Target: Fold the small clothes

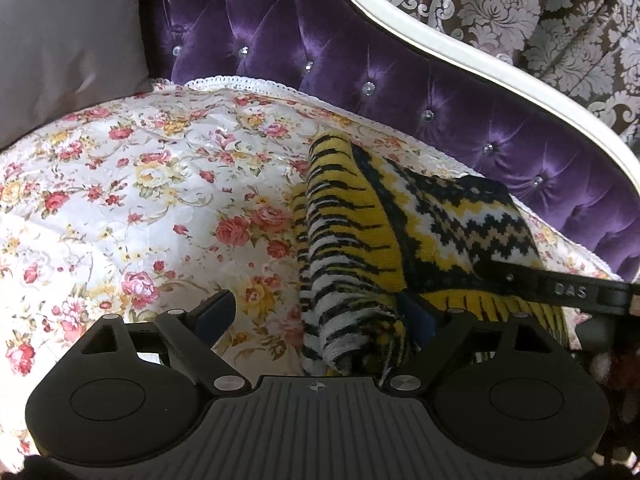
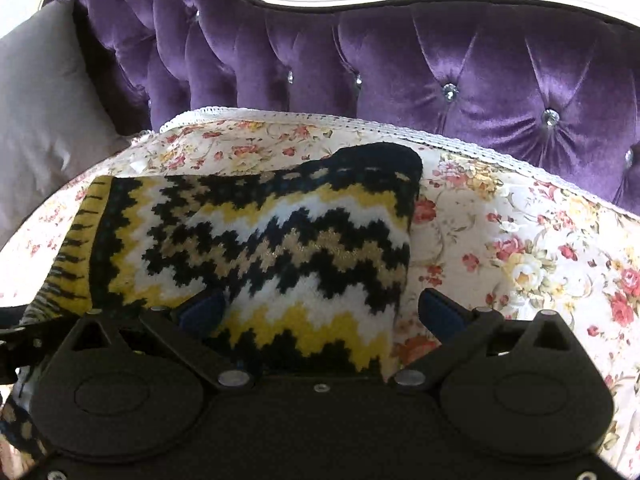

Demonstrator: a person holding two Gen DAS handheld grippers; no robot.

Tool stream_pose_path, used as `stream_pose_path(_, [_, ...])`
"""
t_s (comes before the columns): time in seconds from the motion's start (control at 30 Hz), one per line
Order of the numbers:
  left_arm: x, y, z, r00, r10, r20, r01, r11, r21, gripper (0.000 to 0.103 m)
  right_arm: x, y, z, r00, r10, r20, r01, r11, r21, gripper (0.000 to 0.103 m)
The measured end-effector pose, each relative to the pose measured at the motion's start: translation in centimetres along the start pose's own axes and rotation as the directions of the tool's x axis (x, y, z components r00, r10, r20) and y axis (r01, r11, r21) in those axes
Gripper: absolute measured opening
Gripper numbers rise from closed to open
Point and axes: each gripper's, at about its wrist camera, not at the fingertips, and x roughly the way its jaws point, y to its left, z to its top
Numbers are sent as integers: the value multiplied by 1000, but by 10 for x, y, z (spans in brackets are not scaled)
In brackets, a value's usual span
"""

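A grey cushion (image 1: 60, 40) leans in the left corner of the purple sofa (image 1: 320, 40), out of the way of the work. Next comes a wide bare stretch of flowered cover (image 1: 120, 180), spread flat over the seat, I'd guess to give a smooth surface for folding. Over it the left gripper (image 1: 320, 312) points down at the near edge, its fingers spread wide. The striped edge of the knitted garment (image 1: 400, 220) lies bunched between them, but neither pad presses on it. That yellow, black and white knit sits right of middle on the cover, already doubled into a thick bundle, its zigzag panel on top. The right gripper (image 2: 320, 308) hangs over the bundle's near right corner, fingers fully apart: the left pad is on the zigzag knit, the right one over bare cover beside it. To my eye both hands are free of the cloth, perhaps between folds.
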Motion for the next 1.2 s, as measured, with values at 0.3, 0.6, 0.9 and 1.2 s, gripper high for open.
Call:
stream_pose_path(0.3, [-9, 5, -8, 998, -51, -20, 51, 999, -20, 88, -35, -12, -31, 995, 99, -21, -97, 991, 91, 103])
stream_pose_path(0.6, [-13, 3, -5, 999, -42, 8, 42, 999, 2, 88, -43, -26, -37, 982, 189, -10, -184, 966, 179, 103])
stream_pose_path(0.9, [-19, -13, -2, 993, -113, 37, 111, 993, 39, 88, -41, -3, -41, 992, 119, -30, -118, 992, 38, 103])
stream_pose_path(1.2, [-4, -11, -8, 994, -88, -59, 89, 996, 24, 88, -26, 2, -39, 984, 176, -9, -175, 983, 51, 103])
